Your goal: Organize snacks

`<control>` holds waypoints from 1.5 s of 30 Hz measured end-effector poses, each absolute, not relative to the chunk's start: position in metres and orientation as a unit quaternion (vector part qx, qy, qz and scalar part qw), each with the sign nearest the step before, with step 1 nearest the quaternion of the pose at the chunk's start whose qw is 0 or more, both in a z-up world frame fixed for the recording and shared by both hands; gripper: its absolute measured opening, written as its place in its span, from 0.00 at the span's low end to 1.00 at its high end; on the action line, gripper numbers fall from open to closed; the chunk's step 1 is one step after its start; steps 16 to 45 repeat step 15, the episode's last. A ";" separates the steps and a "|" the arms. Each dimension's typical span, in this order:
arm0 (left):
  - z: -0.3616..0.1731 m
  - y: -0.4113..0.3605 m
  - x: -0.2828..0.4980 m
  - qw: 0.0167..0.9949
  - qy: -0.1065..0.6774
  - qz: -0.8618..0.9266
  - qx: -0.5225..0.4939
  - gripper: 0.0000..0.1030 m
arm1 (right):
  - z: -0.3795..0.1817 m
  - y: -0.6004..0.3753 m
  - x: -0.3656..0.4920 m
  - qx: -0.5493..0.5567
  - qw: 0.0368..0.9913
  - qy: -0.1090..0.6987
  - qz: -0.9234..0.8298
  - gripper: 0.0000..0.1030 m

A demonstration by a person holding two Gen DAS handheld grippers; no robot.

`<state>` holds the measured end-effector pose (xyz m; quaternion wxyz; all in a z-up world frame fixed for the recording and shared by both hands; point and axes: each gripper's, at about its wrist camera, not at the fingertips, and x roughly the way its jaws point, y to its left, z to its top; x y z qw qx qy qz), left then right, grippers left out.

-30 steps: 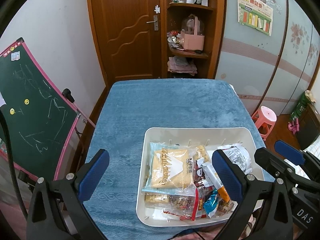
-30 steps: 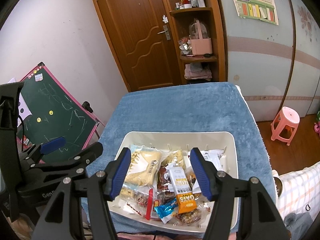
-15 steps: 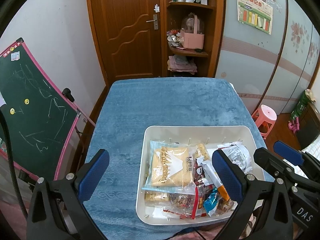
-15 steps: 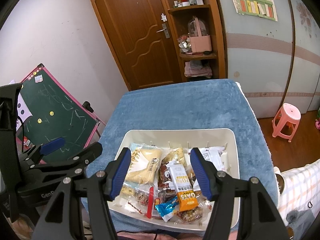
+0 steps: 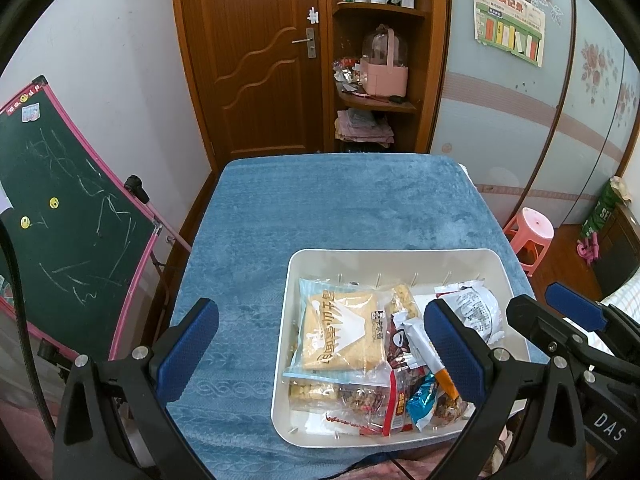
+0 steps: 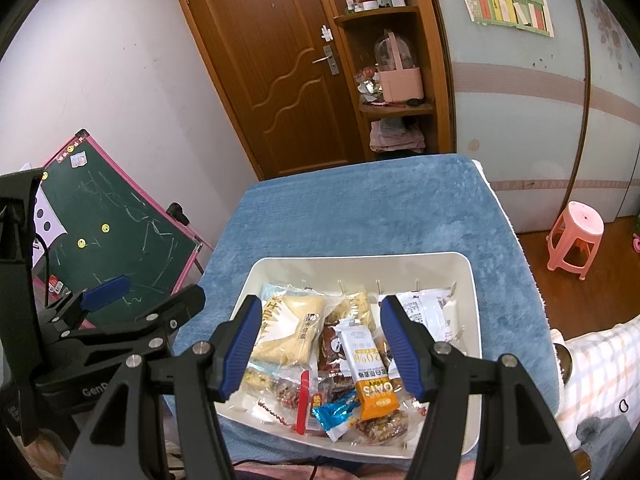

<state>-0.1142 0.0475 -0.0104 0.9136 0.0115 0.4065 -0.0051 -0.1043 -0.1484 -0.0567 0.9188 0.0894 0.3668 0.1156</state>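
mostly buried: snack packets overlapping in white tray (image 6: 472, 280); left claw (image 5: 320, 352), right claw (image 6: 320, 344) both spread, empty.

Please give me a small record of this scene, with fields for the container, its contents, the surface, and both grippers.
container: white tray, near edge of the table
contents: mixed wrapped snacks, among them a large biscuit pack and an orange-and-white oat bar
surface: blue cloth
left gripper: open, holding nothing
right gripper: open, above the tray, holding nothing
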 end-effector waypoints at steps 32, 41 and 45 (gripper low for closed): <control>-0.015 0.047 -0.121 0.909 0.415 -0.006 0.015 0.99 | -0.056 -0.143 -0.103 0.099 0.914 0.375 0.114 0.60; -0.015 0.047 -0.121 0.909 0.415 -0.006 0.015 0.99 | -0.056 -0.143 -0.103 0.099 0.914 0.375 0.114 0.60; -0.015 0.047 -0.121 0.909 0.415 -0.006 0.015 0.99 | -0.056 -0.143 -0.103 0.099 0.914 0.375 0.114 0.60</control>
